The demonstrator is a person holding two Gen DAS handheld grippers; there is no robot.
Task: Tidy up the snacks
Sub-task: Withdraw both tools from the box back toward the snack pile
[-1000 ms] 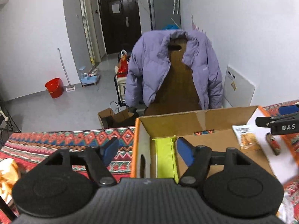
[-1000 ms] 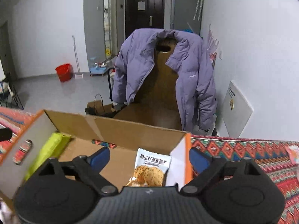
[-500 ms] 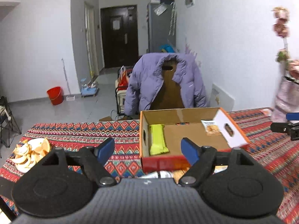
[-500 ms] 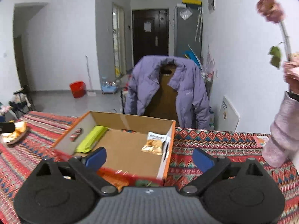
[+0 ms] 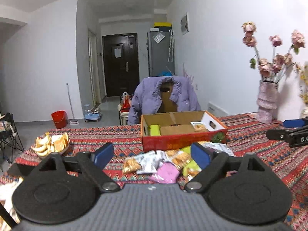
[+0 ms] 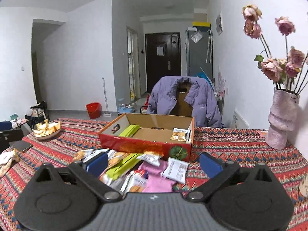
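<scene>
Snack packets [image 6: 146,165] lie before the box [image 6: 142,146]; vase [image 6: 282,115] right; plate [image 6: 47,130] left.

Red box [image 6: 134,146] with brown inside – tablecloth [image 6: 240,150] zigzag-patterned in red, lilac jacket [image 6: 204,104].

**Cardboard, foil, cloth and matt plastic**

The open box [image 6: 146,146] is plain brown corrugated cardboard inside, with a glossy red printed skin outside. The snack packets [image 6: 134,171] heaped against its near wall are thin shiny film, some foil-bright, some flat pink or lime. The table cover [image 6: 240,150] is woven patterned cloth with a dull, slightly coarse look. Near the right edge stands a vase [image 6: 282,119] with a rough, mottled pink surface, seemingly ceramic, holding dry papery roses [image 6: 273,67]. The left gripper [image 5: 151,156] and right gripper [image 6: 152,162] are matt black plastic with soft-looking blue pads and a ribbed grey body. Behind the far edge, a quilted purple jacket [image 6: 184,100] has a faint sheen.
</scene>
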